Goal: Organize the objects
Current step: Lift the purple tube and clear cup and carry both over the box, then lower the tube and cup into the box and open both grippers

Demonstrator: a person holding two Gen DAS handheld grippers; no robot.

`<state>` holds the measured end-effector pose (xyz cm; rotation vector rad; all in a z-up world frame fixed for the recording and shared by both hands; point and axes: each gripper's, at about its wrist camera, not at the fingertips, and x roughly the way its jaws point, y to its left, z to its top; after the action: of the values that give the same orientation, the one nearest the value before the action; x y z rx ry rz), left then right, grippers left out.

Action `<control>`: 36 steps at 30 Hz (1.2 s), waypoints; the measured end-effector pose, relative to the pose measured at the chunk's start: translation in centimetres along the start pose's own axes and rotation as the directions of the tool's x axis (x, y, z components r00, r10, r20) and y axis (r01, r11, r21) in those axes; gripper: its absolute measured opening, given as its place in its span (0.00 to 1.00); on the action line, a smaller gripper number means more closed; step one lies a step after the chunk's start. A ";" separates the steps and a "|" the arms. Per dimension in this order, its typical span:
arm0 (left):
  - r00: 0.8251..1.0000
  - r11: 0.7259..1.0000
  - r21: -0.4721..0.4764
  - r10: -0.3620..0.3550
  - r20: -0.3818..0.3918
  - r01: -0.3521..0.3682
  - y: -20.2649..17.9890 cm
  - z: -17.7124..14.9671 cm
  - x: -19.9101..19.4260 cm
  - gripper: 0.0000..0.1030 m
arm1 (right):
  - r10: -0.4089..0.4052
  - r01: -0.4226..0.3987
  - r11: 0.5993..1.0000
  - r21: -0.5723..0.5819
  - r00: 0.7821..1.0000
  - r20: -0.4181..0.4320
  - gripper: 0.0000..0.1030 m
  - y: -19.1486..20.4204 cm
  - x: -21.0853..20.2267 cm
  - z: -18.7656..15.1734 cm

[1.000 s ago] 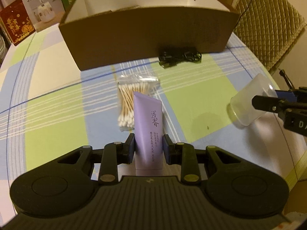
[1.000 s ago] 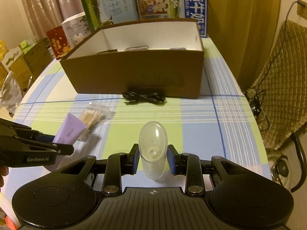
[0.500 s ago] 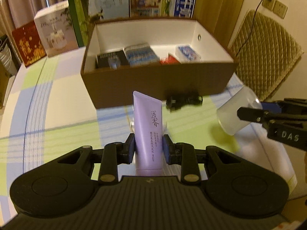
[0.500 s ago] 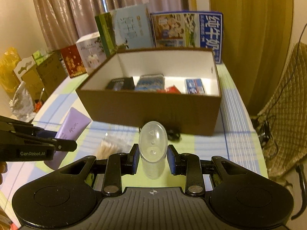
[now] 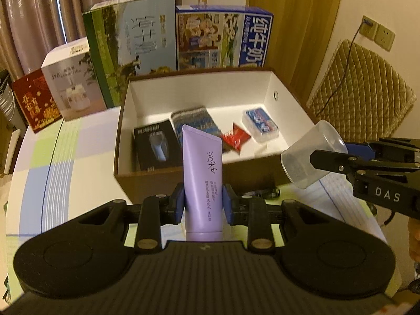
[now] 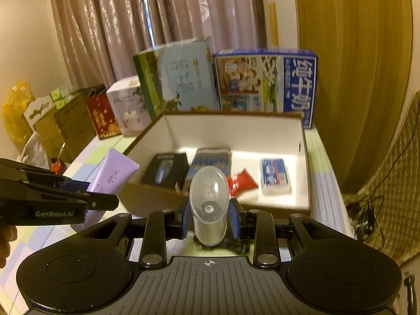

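Observation:
My left gripper (image 5: 202, 202) is shut on a purple tube (image 5: 202, 173), held upright in the air just before the near wall of the open brown box (image 5: 199, 181). My right gripper (image 6: 209, 218) is shut on a clear plastic cup (image 6: 209, 197), lifted in front of the same box (image 6: 305, 168). In the left wrist view the cup (image 5: 309, 155) hangs off the box's right front corner. Inside the box lie a black carton (image 5: 155, 147), a striped pack (image 5: 195, 120), a red sachet (image 5: 235, 137) and a blue-white pack (image 5: 261, 124).
Tall cartons (image 5: 131, 42) stand behind the box, with a white box (image 5: 71, 81) and a red box (image 5: 32, 105) to their left. A black cable (image 5: 262, 193) lies by the box's front wall. A quilted chair (image 5: 359, 86) stands at the right of the checked tablecloth (image 5: 60, 157).
Both grippers have risen and tilted up with their loads, closing on the box; its inside now shows fully. The cotton swabs on the cloth have dropped out of view.

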<state>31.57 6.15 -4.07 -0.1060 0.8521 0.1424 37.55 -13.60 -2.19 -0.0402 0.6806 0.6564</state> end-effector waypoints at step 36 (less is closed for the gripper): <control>0.995 1.000 -0.029 0.004 -0.099 -0.007 2.4 11.3 16.4 0.24 | -0.093 0.095 0.995 0.028 0.993 -0.068 0.27 -7.2 14.0 7.3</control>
<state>50.17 11.53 -9.19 -0.1391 0.9498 0.1559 54.07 -9.90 -5.99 -0.0648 0.7488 0.5557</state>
